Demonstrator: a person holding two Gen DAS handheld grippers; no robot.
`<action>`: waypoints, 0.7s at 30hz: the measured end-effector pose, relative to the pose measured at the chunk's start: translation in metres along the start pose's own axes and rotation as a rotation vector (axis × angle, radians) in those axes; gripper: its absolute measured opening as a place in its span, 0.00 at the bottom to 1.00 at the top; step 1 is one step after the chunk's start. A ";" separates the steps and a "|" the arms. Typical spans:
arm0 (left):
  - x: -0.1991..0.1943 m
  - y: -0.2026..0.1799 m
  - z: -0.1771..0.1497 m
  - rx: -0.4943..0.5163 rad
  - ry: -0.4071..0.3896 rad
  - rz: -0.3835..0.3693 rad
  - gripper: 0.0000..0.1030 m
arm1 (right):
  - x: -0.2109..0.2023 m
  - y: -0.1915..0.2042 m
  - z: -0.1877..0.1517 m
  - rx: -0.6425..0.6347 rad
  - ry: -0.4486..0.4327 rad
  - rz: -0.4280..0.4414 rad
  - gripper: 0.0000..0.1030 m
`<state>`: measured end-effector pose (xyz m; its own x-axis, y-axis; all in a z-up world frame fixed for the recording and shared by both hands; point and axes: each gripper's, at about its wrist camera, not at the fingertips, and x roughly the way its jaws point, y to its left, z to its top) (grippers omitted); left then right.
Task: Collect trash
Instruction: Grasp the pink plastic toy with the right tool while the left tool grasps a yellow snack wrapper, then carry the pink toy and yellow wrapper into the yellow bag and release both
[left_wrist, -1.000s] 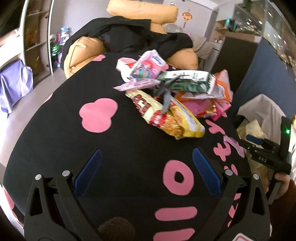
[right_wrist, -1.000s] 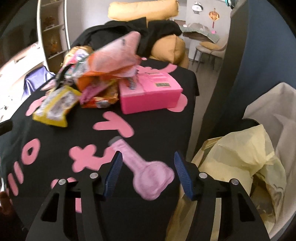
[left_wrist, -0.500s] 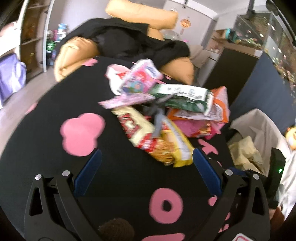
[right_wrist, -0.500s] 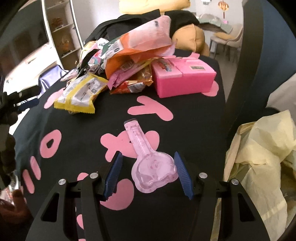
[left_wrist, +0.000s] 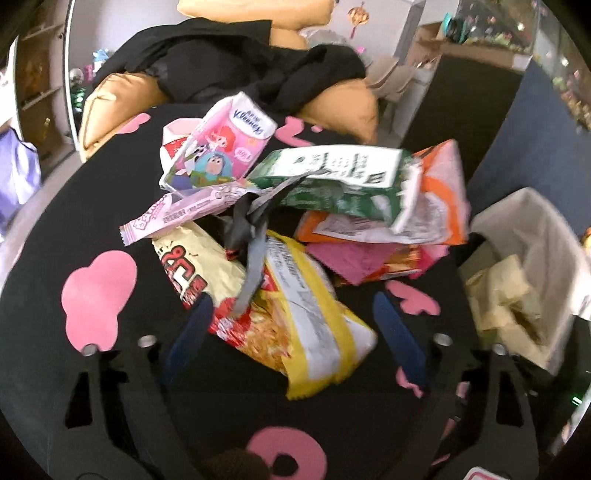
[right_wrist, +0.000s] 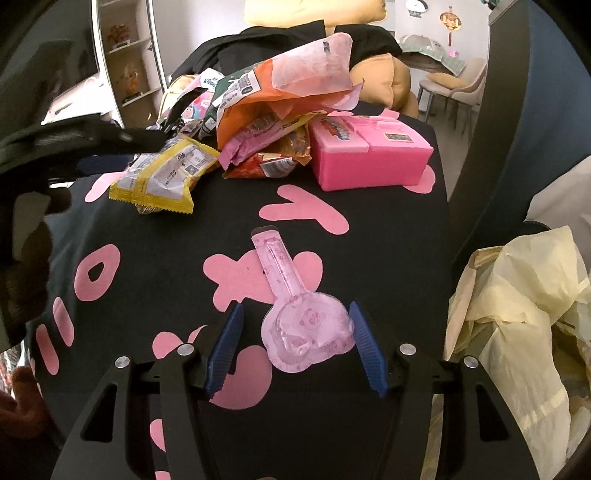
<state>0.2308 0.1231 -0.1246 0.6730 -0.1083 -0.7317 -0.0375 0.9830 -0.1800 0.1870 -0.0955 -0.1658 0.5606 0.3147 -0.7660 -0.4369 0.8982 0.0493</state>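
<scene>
From the left wrist, the left gripper has its jaws closing around the near end of a yellow noodle packet — the blue pads stand either side of it, apart from it. The packet lies at the near edge of a heap of wrappers on the black cloth with pink shapes. A pink tissue pack and a green-and-white bag top the heap. A bin lined with a pale bag stands at the right, off the table edge.

From the right wrist, the right gripper is spread over a flat pink blister pack lying on the cloth; its round end sits between the pads, the right pad just beside it (contact is unclear), the left pad apart. A pink box sits farther off beside the heap. The yellow bin bag bulges at the right.
</scene>
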 end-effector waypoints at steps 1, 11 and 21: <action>0.005 -0.001 0.000 0.003 -0.003 0.042 0.74 | -0.001 0.000 -0.001 0.002 -0.001 0.000 0.55; -0.008 0.003 -0.008 0.050 -0.017 0.011 0.33 | -0.002 0.001 -0.002 0.001 -0.002 -0.009 0.56; -0.066 0.039 -0.051 0.031 0.021 -0.175 0.32 | -0.002 0.001 -0.001 0.003 -0.004 -0.020 0.56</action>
<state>0.1468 0.1614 -0.1171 0.6515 -0.2807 -0.7048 0.1014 0.9529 -0.2858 0.1852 -0.0953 -0.1650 0.5722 0.2980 -0.7640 -0.4233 0.9053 0.0361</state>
